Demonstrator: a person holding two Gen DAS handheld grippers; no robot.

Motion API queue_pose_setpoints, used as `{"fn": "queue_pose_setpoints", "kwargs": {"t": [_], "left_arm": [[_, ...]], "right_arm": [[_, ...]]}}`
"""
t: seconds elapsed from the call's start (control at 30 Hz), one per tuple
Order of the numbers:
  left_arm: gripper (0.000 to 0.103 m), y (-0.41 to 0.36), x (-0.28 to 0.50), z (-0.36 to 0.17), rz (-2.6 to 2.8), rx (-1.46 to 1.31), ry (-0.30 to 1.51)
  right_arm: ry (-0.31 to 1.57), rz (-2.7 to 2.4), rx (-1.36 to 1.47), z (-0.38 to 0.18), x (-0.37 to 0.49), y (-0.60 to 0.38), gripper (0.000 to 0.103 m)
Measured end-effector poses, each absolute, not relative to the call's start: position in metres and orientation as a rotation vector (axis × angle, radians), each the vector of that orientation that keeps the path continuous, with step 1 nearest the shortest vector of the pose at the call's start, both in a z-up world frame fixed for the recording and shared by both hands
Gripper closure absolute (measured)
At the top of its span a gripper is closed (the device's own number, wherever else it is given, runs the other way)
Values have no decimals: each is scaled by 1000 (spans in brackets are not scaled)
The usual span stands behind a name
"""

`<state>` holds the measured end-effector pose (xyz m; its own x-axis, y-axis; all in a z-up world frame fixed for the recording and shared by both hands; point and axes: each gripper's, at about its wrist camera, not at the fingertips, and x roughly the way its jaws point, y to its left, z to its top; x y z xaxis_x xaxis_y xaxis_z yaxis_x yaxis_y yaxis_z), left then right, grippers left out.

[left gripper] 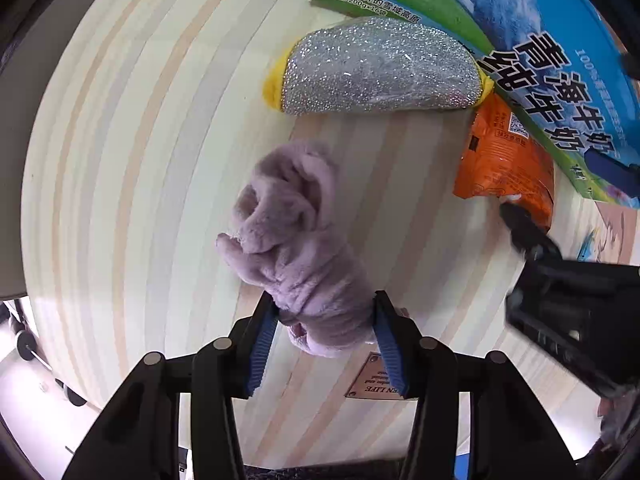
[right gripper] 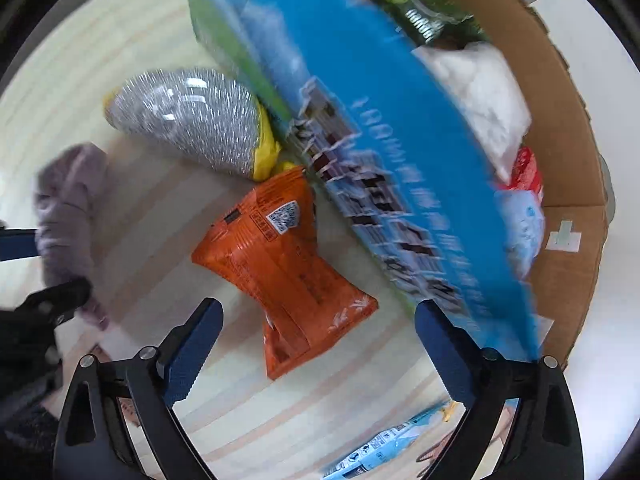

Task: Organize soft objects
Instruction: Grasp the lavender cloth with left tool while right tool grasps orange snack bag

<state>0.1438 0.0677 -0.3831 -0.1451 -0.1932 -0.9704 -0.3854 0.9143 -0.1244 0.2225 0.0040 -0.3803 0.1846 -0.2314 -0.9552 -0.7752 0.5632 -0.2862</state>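
A lilac plush cloth (left gripper: 296, 232) lies bunched on the striped table, and my left gripper (left gripper: 326, 312) is shut on its near end, blue pads pressed into both sides. The same plush cloth (right gripper: 68, 216) shows at the left edge of the right wrist view. My right gripper (right gripper: 316, 320) hangs open above an orange snack packet (right gripper: 280, 264), fingers apart on either side of it and not touching. A silver glitter sponge with yellow ends (left gripper: 380, 68) lies against the blue and green carton; the sponge (right gripper: 192, 120) also appears in the right wrist view.
A blue and green milk carton (right gripper: 360, 128) stands open with a cardboard flap (right gripper: 560, 128), holding white, red and pale blue soft items. A blue packet (right gripper: 384, 444) lies by the near table edge. A brass plaque (left gripper: 376, 380) sits on the table (left gripper: 140, 160).
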Motion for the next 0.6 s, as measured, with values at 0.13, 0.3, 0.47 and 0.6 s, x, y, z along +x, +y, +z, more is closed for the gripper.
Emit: {"fn": "queue_pose_setpoints", "kwargs": {"t": [0.13, 0.3, 0.47, 0.6], "left_arm": [[55, 72, 139, -383, 176, -433, 1729], [55, 79, 134, -386, 184, -475, 1736], [55, 100, 134, -392, 190, -496, 1734], [46, 103, 133, -395, 192, -475, 1734]], "right_arm": [[1443, 409, -875, -379, 233, -5, 55], [1747, 479, -342, -369, 251, -45, 76], [1608, 503, -406, -343, 264, -51, 32], [1531, 601, -609, -351, 260, -20, 32]]}}
